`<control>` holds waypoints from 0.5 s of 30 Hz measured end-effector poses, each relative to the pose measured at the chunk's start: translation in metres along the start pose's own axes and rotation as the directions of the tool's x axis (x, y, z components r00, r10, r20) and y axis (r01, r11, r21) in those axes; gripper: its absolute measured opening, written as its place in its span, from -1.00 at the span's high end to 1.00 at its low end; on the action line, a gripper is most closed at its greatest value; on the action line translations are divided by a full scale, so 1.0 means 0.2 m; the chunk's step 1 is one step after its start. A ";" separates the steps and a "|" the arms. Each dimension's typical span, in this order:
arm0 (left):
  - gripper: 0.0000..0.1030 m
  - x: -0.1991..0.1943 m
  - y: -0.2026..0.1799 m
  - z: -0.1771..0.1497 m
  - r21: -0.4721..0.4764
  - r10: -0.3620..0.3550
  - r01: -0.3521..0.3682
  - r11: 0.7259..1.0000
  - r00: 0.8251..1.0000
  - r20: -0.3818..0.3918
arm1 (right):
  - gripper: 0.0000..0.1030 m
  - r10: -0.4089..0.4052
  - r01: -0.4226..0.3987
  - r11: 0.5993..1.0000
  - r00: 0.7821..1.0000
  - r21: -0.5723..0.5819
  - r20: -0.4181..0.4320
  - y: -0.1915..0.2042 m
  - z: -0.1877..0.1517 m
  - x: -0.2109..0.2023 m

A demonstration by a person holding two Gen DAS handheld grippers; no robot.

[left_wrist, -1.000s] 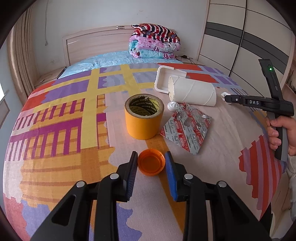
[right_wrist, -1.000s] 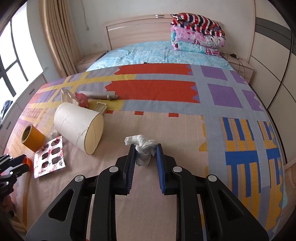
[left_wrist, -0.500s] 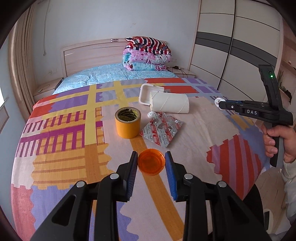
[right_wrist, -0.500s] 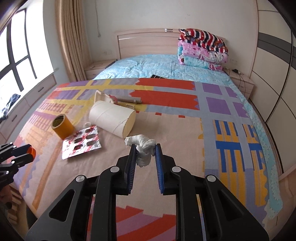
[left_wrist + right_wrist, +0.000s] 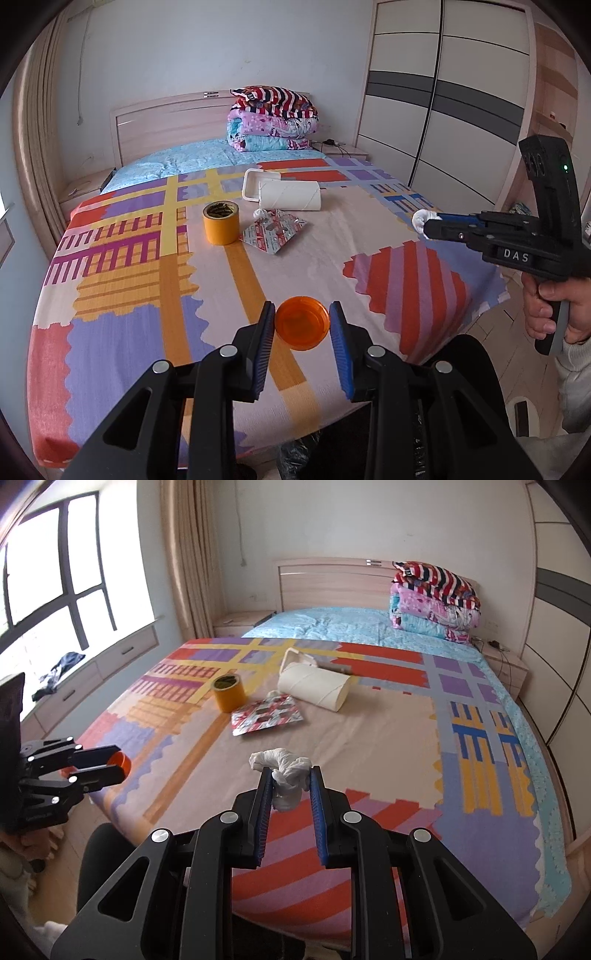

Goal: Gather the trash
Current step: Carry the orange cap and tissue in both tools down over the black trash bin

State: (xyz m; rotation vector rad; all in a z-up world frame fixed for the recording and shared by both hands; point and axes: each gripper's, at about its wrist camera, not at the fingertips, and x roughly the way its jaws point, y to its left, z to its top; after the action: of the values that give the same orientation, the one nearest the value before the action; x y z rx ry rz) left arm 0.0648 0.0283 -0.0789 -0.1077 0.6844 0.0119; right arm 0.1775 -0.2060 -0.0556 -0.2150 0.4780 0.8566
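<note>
From the left wrist, the left gripper (image 5: 302, 325) pinches a round orange plastic lid (image 5: 302, 328) above the bed's foot; a white tray (image 5: 253, 184) lies behind a cardboard tube (image 5: 291, 195). From the right wrist, the right gripper (image 5: 290, 788) clamps a crumpled white tissue (image 5: 286, 775); only here shows the window (image 5: 48, 572).

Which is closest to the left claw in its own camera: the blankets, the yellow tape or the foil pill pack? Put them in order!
1. Yellow tape, mid-bed, left of the pack. The pill pack is nearly as close.
2. Pill pack, right of the tape.
3. Blankets, stacked by the headboard.
</note>
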 end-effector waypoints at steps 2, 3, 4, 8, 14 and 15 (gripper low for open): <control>0.43 -0.03 -0.03 -0.03 0.005 -0.008 0.008 1.000 1.000 0.002 | 0.60 0.023 -0.023 1.000 1.000 -0.012 -0.014 0.05 -0.06 -0.02; 0.43 -0.04 -0.04 -0.06 0.007 -0.013 0.014 1.000 1.000 -0.002 | 0.60 0.035 -0.035 0.999 0.999 -0.018 -0.025 0.08 -0.09 -0.03; 0.43 -0.04 -0.06 -0.08 0.011 -0.023 0.023 1.000 1.000 -0.009 | 0.60 0.045 -0.046 0.999 0.998 -0.024 -0.036 0.10 -0.12 -0.03; 0.43 -0.05 -0.12 -0.19 0.030 -0.067 0.068 0.997 0.997 -0.034 | 0.60 0.086 -0.090 0.995 0.993 -0.041 -0.087 0.19 -0.27 -0.03; 0.43 0.03 -0.22 -0.38 0.063 -0.069 0.076 0.995 0.991 -0.115 | 0.60 0.141 -0.151 0.988 0.975 -0.045 -0.172 0.26 -0.46 0.04; 0.43 0.05 -0.23 -0.41 0.065 -0.070 0.080 0.995 0.988 -0.135 | 0.60 0.150 -0.160 0.986 0.971 -0.044 -0.186 0.28 -0.50 0.05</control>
State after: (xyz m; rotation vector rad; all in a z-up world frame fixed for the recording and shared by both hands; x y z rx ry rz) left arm 0.0240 -0.0262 -0.1440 -0.0672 0.8124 -0.0921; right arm 0.1097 -0.2001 -0.1471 -0.3152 0.6480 1.0098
